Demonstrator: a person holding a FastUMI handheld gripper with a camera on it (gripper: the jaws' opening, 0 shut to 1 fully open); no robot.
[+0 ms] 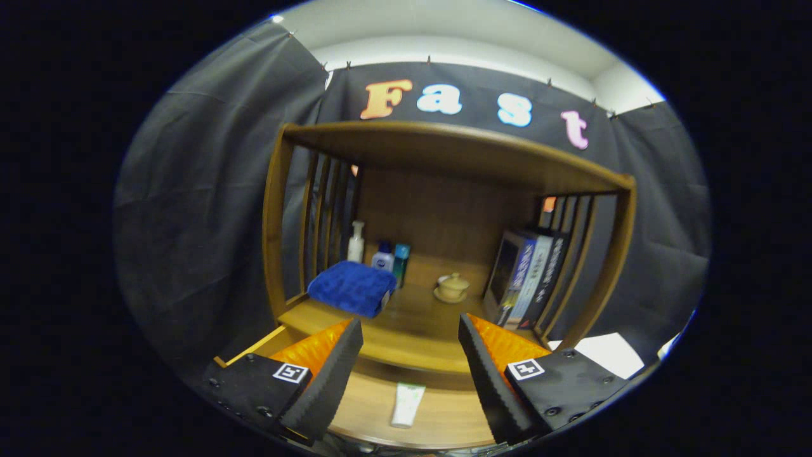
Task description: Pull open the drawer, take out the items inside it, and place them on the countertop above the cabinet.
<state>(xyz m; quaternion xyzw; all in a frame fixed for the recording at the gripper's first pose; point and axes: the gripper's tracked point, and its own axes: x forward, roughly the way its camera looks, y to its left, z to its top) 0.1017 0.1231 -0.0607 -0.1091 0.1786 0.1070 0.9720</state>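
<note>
Already open, the drawer [406, 412] holds a white tube [406, 404] lying flat between and just below the gripper [411, 346], whose fingers stand wide and empty above it. Risk: a thin, flat tube may skid or be pinched off-centre. The countertop [412, 317] is crowded by a towel [352, 287], teacup [451, 287] and books [526, 276].
</note>
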